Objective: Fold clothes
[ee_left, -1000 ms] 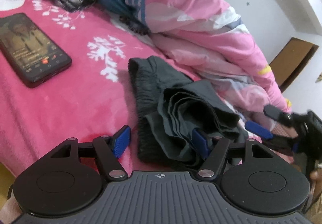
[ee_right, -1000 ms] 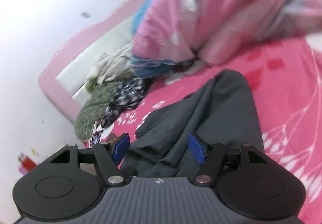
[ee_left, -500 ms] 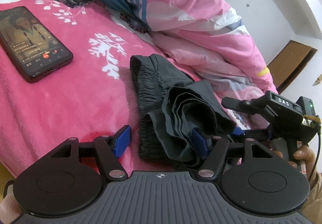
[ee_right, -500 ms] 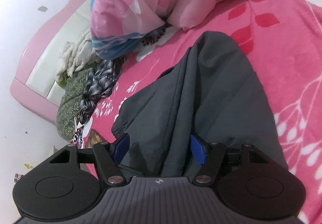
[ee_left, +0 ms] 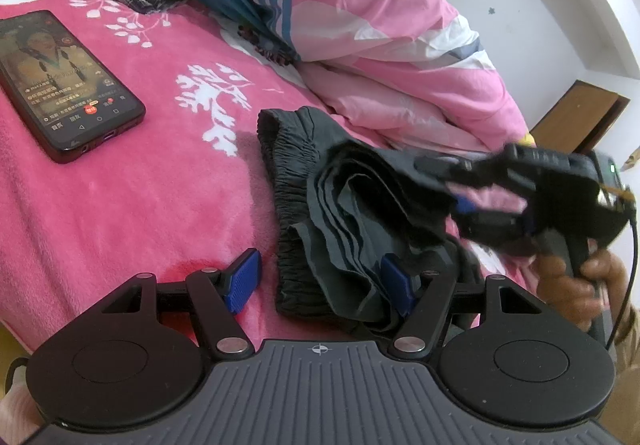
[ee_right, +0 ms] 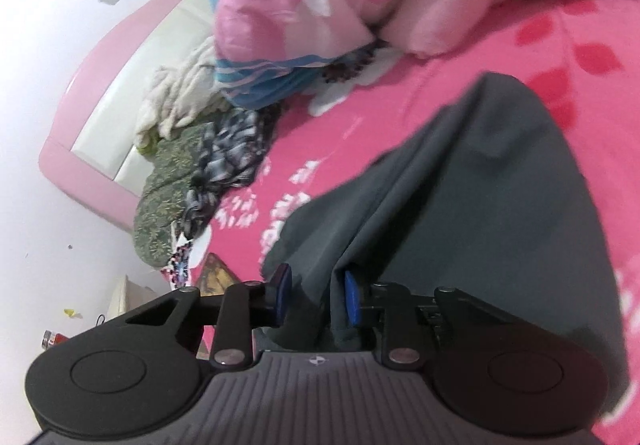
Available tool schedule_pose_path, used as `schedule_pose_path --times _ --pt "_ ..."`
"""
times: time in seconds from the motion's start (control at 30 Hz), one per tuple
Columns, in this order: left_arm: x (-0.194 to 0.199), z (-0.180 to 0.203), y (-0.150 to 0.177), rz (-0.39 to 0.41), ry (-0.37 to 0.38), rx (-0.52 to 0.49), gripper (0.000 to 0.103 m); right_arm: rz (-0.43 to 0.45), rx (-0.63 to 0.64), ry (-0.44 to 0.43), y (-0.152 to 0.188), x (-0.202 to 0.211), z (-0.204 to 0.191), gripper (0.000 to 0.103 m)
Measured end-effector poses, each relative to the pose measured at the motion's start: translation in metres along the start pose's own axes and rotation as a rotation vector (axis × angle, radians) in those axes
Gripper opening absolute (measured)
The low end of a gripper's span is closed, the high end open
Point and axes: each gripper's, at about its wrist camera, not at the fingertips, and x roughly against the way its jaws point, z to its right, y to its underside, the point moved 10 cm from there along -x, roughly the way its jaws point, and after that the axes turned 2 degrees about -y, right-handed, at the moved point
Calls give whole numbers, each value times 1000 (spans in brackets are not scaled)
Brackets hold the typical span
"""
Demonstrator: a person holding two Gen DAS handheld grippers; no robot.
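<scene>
Dark grey trousers (ee_left: 352,229) bunched on pink blanket (ee_left: 120,205), folding barely begun, judging by the loose creases. Right gripper (ee_right: 316,297) closing around a fabric ridge; left gripper (ee_left: 320,281) spread wide astride the waistband end, unclenched.

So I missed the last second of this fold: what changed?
The right gripper came in over the dark trousers, and its fingers are closing around a fold of the cloth. The left gripper stayed open in place, and the phone stayed on the blanket.
</scene>
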Motion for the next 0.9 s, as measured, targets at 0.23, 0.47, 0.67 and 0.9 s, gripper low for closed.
schedule_pose_path --times 0.23,0.47,0.67,0.9 --pt "0 0 0 -2 1 -3 66 -16 59 -22 -24 -34 -24 30" --pt "-1 0 -1 -4 2 -6 66 -39 19 -51 -39 -65 -26 46" --pt "-1 0 -1 -5 4 -6 66 8 -89 -173 -50 -62 -26 63" --pt "0 0 -1 -4 5 -3 66 66 -191 -277 -63 -46 -21 68"
